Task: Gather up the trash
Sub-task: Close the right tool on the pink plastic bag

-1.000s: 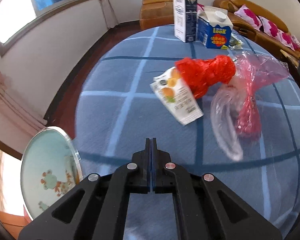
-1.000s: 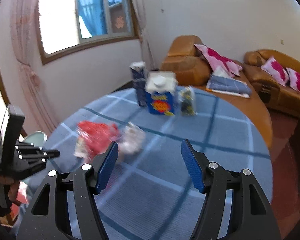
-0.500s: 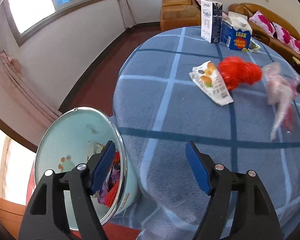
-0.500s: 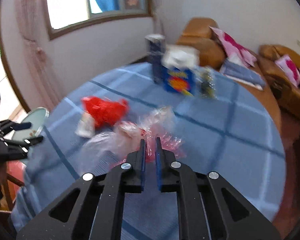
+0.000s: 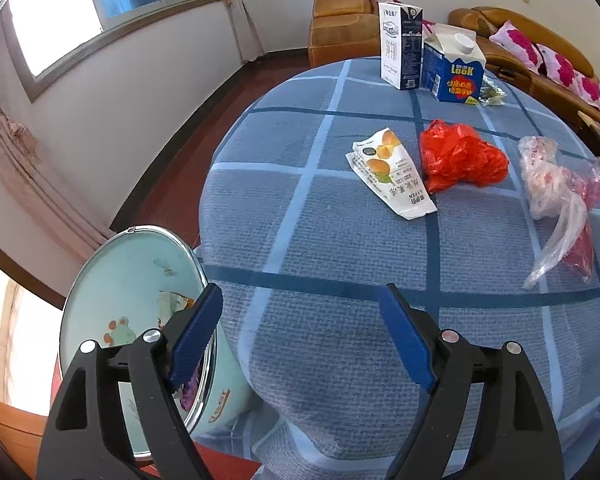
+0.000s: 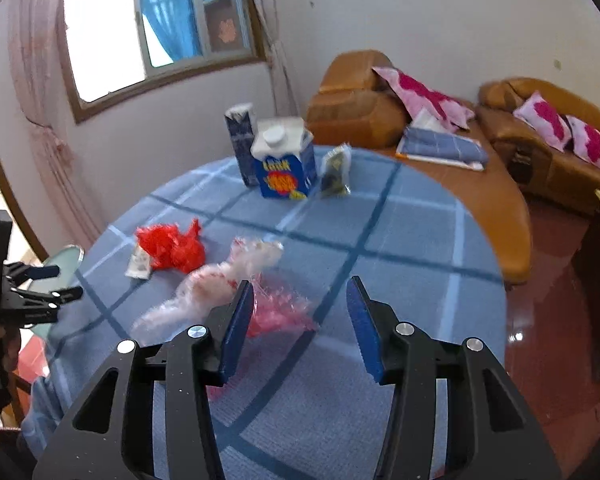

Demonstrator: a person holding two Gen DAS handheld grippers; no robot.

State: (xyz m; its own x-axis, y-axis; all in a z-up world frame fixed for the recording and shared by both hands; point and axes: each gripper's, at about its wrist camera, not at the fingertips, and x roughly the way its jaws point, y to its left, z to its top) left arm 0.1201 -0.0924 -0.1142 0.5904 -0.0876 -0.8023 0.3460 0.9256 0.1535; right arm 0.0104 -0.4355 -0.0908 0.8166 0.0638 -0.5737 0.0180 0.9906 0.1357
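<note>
The tabletop (image 5: 340,240), round and covered with a blue checked cloth, carries all loose trash. A pale green waste bin (image 5: 112,280) with a chrome rim stands on the floor just beside the tabletop edge; it holds crumpled wrappers low inside, partly hidden by the left claw (image 5: 300,336). Two cartons stand upright at the far side of the tabletop: a tall dark-blue and white milk carton (image 5: 400,46) and, touching or just beside it, a shorter blue gable-top carton (image 5: 454,66) with a white cap. A small crinkled wrapper (image 5: 488,92) lies just beside the blue carton. A clear and pink plastic bag (image 5: 560,200) lies stretched out near the right claw (image 6: 300,320); in the left wrist view its long axis runs from the far right toward the near edge. A crumpled red plastic bag (image 5: 460,156) lies between that bag and a flattened juice pouch (image 5: 392,174), close against the pouch; the pouch lies flat, its long axis diagonal, printed fruit end pointing away from the camera. The left claw is spread wide with nothing between its pads, its left pad over the bin mouth, having just been opening. The right claw is part-spread above the plastic bag, its jaws having just been opening; the bag lies beyond the pads, not pinched.
</note>
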